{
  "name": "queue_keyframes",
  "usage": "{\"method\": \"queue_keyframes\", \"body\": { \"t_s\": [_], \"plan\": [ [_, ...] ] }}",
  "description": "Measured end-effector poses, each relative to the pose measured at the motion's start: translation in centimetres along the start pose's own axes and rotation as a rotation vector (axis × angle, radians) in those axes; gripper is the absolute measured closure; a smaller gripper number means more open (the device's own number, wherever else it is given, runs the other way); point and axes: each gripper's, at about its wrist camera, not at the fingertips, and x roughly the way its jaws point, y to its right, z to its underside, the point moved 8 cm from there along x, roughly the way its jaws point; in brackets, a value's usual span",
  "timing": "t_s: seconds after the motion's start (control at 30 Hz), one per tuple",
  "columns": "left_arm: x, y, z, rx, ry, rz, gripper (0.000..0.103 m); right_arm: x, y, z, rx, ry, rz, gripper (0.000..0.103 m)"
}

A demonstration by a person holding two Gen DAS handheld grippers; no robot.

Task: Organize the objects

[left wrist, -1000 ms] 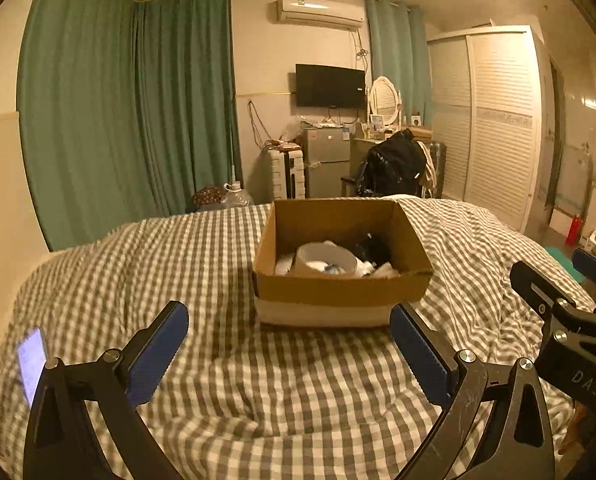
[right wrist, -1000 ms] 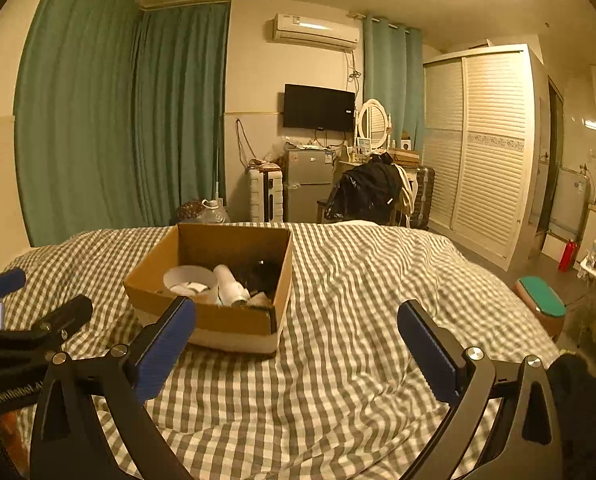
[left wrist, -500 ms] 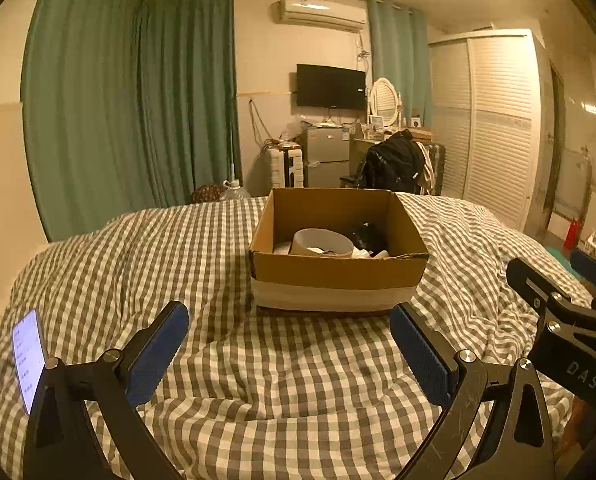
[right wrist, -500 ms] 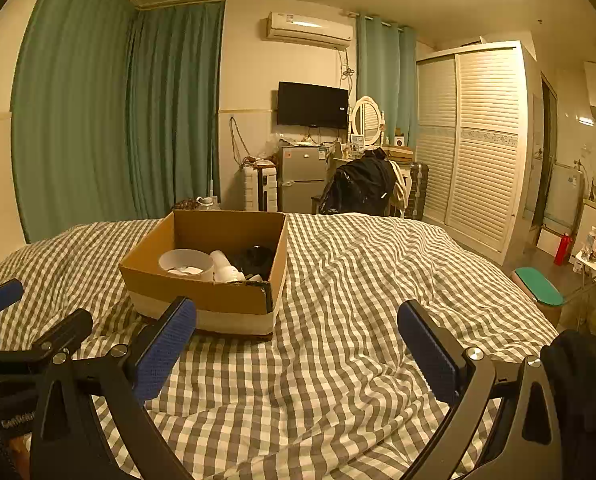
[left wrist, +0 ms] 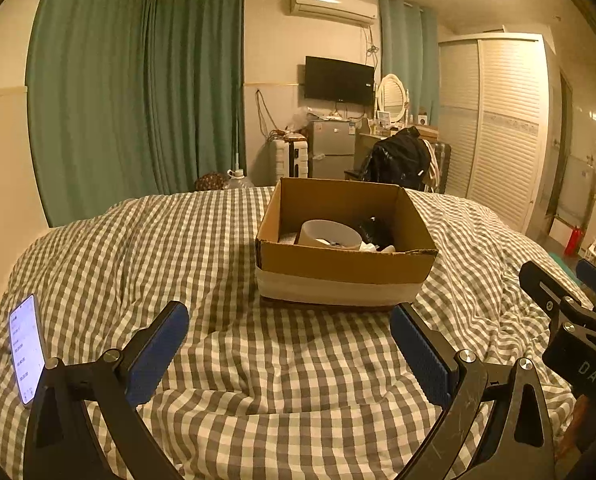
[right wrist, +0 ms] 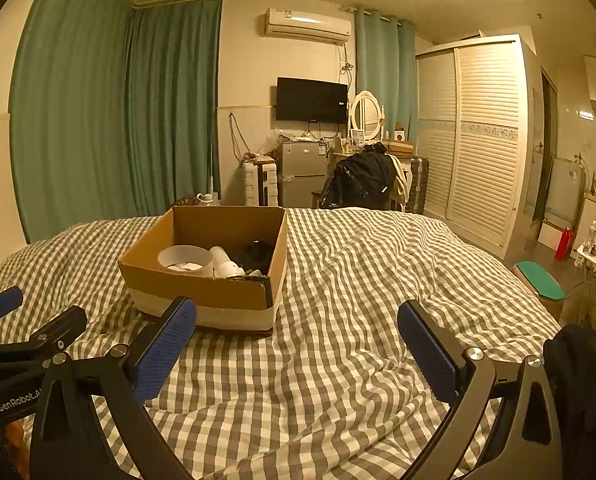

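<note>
An open cardboard box (left wrist: 344, 270) sits on the checked bed cover; it also shows in the right wrist view (right wrist: 202, 284). Inside lie a white round bowl (left wrist: 330, 234), a white bottle (right wrist: 224, 262) and a dark object (right wrist: 256, 254). My left gripper (left wrist: 288, 344) is open and empty, held above the cover in front of the box. My right gripper (right wrist: 296, 346) is open and empty, to the right of the box. Each gripper shows at the edge of the other's view.
A lit phone (left wrist: 26, 348) lies on the bed cover (left wrist: 258, 360) at the left. Beyond the bed stand green curtains (left wrist: 138, 112), a small fridge (right wrist: 302, 176), a chair with a black bag (right wrist: 362, 184) and a white wardrobe (right wrist: 474, 140).
Both grippers have dropped lower and pulled slightly back, so the box sits higher in both views. Both stay open and empty.
</note>
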Motion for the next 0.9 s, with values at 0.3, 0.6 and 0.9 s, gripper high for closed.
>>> {"method": "queue_keyframes", "body": {
  "t_s": [0.3, 0.6, 0.9],
  "plan": [
    [0.03, -0.10, 0.10, -0.002, -0.001, -0.001, 0.000, 0.12, 0.13, 0.11, 0.005, -0.006, -0.001, 0.002],
    [0.03, -0.05, 0.12, -0.001, -0.003, -0.001, 0.000, 0.18, 0.13, 0.13, 0.005, -0.008, 0.000, 0.002],
    [0.08, -0.14, 0.17, -0.006, -0.005, -0.005, 0.000, 0.20, 0.01, 0.41, 0.009, -0.012, 0.005, 0.002]
  ]
}}
